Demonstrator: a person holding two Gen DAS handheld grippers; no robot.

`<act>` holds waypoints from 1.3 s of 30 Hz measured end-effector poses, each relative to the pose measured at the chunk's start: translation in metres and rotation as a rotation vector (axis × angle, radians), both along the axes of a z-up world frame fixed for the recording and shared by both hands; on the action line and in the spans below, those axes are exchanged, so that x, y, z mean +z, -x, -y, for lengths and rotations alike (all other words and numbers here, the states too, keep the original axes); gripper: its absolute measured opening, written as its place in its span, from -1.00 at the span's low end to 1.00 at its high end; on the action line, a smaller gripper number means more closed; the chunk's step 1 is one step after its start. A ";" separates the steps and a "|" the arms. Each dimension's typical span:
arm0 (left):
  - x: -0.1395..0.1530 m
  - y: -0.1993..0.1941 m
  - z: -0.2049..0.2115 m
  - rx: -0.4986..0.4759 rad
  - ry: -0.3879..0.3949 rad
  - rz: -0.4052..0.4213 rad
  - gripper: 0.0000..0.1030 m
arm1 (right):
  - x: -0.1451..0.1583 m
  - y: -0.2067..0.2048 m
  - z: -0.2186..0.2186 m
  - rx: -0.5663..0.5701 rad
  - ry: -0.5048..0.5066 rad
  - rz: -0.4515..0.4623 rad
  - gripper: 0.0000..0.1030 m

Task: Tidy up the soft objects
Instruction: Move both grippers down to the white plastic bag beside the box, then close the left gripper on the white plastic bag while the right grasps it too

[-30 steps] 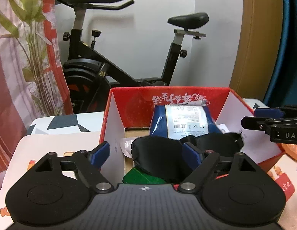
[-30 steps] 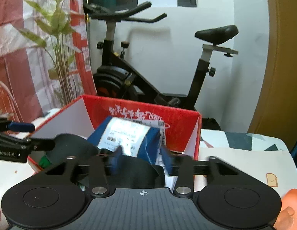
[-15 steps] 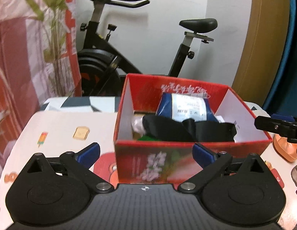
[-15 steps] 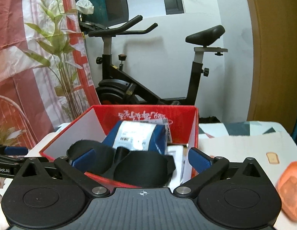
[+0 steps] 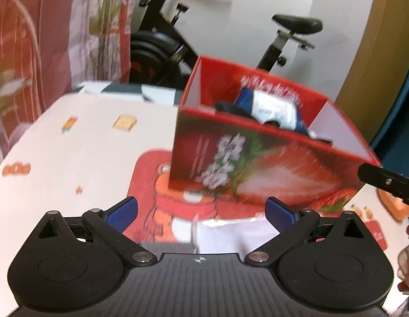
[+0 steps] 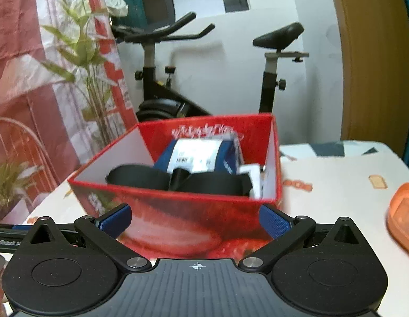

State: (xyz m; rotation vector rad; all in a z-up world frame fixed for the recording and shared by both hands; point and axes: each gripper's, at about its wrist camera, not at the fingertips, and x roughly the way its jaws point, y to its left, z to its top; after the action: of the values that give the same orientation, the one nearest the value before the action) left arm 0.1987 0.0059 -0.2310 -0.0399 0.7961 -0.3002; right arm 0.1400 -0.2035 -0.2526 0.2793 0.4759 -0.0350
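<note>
A red cardboard box (image 5: 257, 174) (image 6: 183, 219) printed with a strawberry stands on the table. Inside lie a black soft eye mask (image 6: 178, 179) (image 5: 228, 107) and a blue packet with a white label (image 6: 201, 155) (image 5: 275, 108). My left gripper (image 5: 201, 212) is open in front of the box, over the tablecloth, with nothing between its blue pads. My right gripper (image 6: 195, 220) is open too, low before the box's front wall, holding nothing. The right gripper's finger (image 5: 386, 182) shows at the right edge of the left wrist view.
A patterned tablecloth (image 5: 80, 163) covers the table. An orange object (image 6: 403, 224) lies at the right. Behind the table stand an exercise bike (image 6: 162, 79), a potted plant (image 6: 83, 60) and a red and white curtain (image 5: 54, 39). A white sheet (image 5: 223, 233) lies near the left gripper.
Both grippers let go of the black eye mask, which now lies in the box. Both opened wide and drew back from inside the box to in front of it, sinking lower.
</note>
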 end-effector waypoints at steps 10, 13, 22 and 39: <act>-0.030 0.006 -0.009 0.017 -0.023 -0.054 1.00 | -0.036 -0.006 -0.024 0.061 0.002 -0.099 0.99; -0.035 0.005 -0.009 0.016 -0.022 -0.070 1.00 | -0.045 -0.010 -0.030 0.076 0.007 -0.126 0.99; -0.040 0.004 -0.010 0.001 -0.003 -0.071 0.96 | -0.069 -0.026 -0.043 0.131 0.040 -0.203 0.98; -0.023 0.001 -0.017 -0.024 0.060 0.012 0.21 | -0.089 -0.031 -0.053 0.203 0.016 -0.224 0.92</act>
State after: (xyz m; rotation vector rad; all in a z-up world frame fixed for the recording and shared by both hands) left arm 0.1980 0.0233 -0.2539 -0.0846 0.7763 -0.3466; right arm 0.1713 -0.1501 -0.3418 0.2111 0.7247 0.1293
